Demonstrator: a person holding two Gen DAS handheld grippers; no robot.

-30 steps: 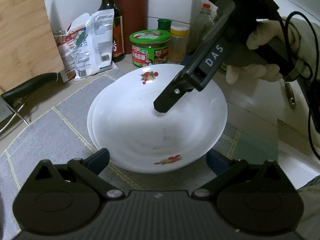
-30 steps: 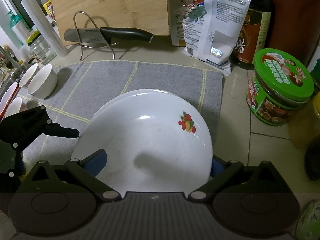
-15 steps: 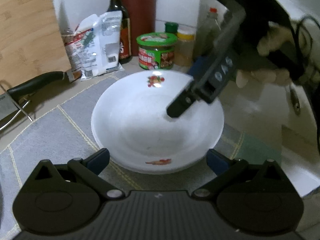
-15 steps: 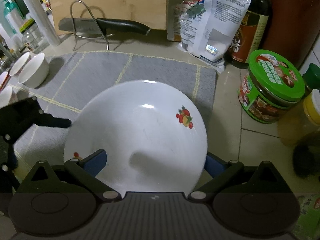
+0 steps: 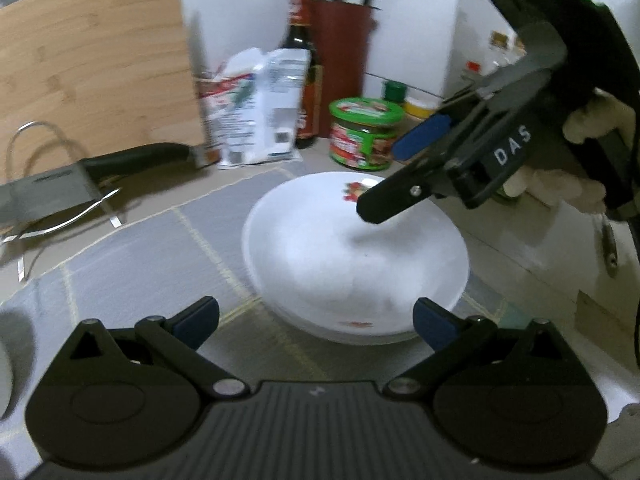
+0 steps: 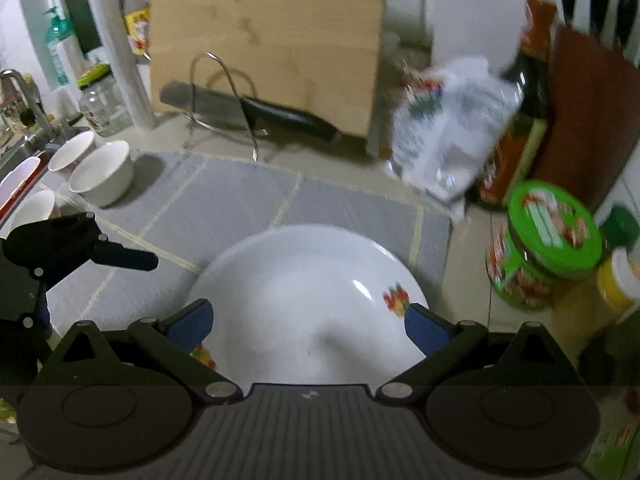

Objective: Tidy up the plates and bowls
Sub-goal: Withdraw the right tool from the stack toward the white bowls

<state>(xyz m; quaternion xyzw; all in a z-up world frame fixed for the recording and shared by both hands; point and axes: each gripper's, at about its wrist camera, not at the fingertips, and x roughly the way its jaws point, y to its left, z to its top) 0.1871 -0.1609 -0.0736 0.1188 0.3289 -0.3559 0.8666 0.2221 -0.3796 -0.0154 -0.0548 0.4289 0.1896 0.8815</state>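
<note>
A stack of white plates with fruit prints (image 5: 352,256) lies on the grey mat (image 5: 160,264); it also shows in the right wrist view (image 6: 304,300). My left gripper (image 5: 316,320) is open and empty, just in front of the stack. My right gripper (image 6: 306,320) is open and empty, raised above the stack's right side; it shows in the left wrist view (image 5: 392,176). Several small white bowls (image 6: 102,176) stand at the mat's far left.
A wooden cutting board (image 6: 268,40) leans at the back with a cleaver (image 6: 256,110) on a wire stand. A white bag (image 6: 448,132), sauce bottle (image 6: 520,120), green-lidded jar (image 6: 544,248) and knife block (image 5: 340,60) crowd the right.
Both grippers have pulled back and up from the plates. The upper plate, offset a second ago, now sits squarely on the stack.
</note>
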